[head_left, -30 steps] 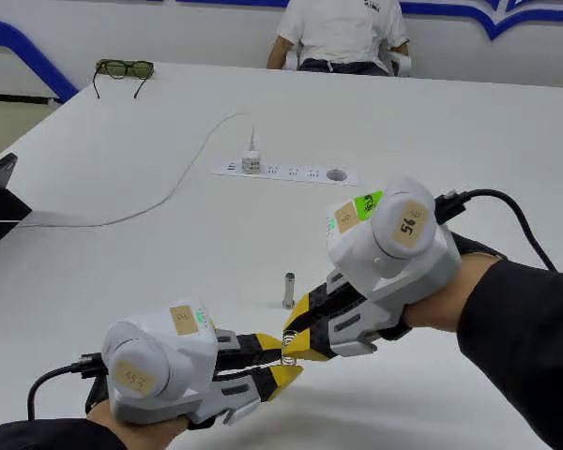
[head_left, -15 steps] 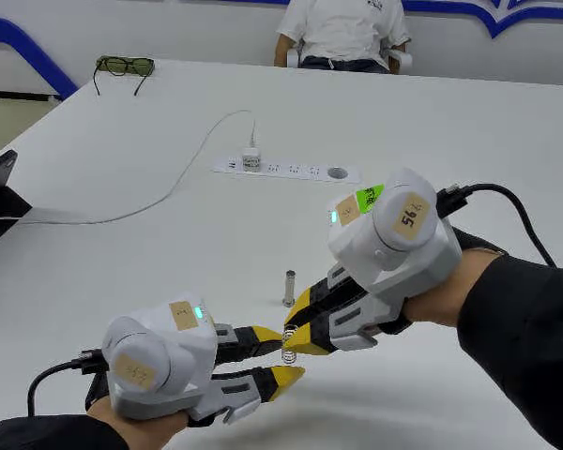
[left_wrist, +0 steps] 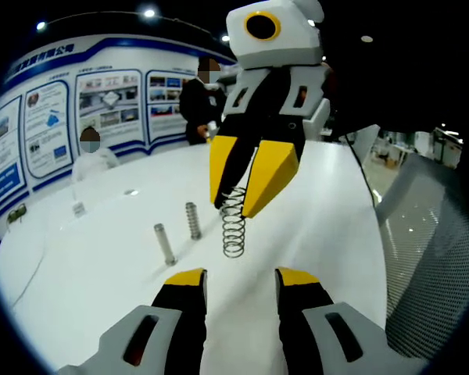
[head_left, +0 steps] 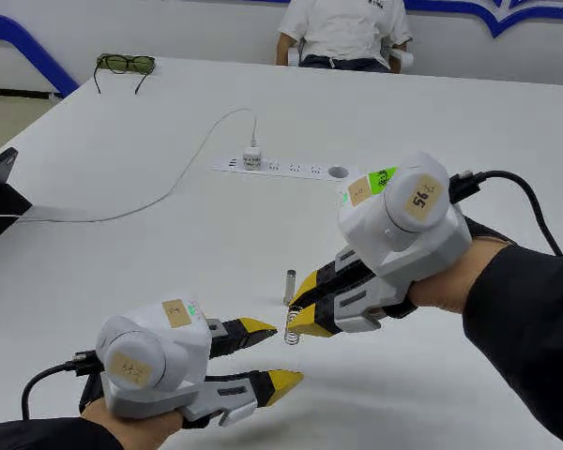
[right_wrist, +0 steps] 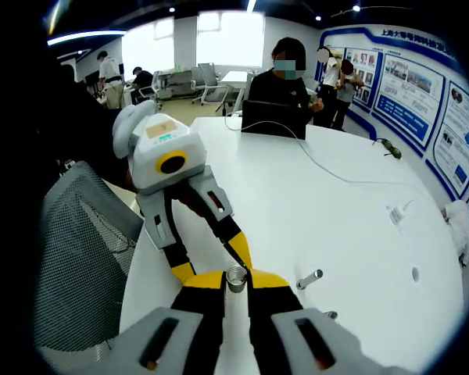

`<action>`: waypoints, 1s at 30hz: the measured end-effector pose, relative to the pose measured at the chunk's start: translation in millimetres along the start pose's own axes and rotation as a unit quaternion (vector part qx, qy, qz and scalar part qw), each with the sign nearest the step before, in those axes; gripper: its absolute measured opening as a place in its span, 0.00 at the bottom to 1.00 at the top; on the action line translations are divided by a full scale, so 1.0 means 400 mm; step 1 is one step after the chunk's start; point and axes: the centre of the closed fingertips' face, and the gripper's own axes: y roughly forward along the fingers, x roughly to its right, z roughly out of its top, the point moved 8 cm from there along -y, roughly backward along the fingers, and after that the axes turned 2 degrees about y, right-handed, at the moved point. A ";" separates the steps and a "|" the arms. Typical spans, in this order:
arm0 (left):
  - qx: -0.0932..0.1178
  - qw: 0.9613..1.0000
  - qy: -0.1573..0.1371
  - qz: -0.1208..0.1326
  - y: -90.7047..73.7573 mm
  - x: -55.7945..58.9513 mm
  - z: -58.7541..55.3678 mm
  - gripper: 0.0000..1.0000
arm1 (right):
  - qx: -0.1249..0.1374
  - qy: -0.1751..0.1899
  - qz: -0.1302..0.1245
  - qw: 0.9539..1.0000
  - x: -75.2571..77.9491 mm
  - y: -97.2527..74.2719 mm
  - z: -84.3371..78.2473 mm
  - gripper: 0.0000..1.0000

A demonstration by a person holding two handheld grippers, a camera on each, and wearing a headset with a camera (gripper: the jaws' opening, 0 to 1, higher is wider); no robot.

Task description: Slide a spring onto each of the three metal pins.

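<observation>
Though slender, coiled spring (left_wrist: pixel 234 230) in right gripper (right_wrist: pixel 235 281)

White table (head_left: pixel 122 159), blue-trimmed wall (head_left: pixel 66 33) with display panels (left_wrist: pixel 102 101), mesh chair (right_wrist: pixel 78 250), ceiling spotlights (left_wrist: pixel 147 12)

1. The spring (left_wrist: pixel 233 226) is bare wire, bright shiny metal.
2. The pin (head_left: pixel 290 286), at the spring's 12 o'clock in the head view, is smooth grey metal with a dull sheen.
3. The left claw (head_left: pixel 274 353) and right claw (head_left: pixel 298 321) have glossy white plastic shells, matt black-and-yellow fingers (head_left: pixel 247 327) and tan paper labels (head_left: pixel 177 313).
4. The bench (head_left: pixel 169 253) is smooth, white and faintly glossy.
5. The chair (right_wrist: pixel 78 258) back is grey mesh.
6. The sleeve (head_left: pixel 535 319) is dark matt cloth.
</observation>
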 end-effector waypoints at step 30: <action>-0.004 1.000 -0.008 0.002 -0.007 -0.001 -0.015 0.37 | 0.024 0.054 -0.091 0.994 0.136 -0.011 0.009 0.12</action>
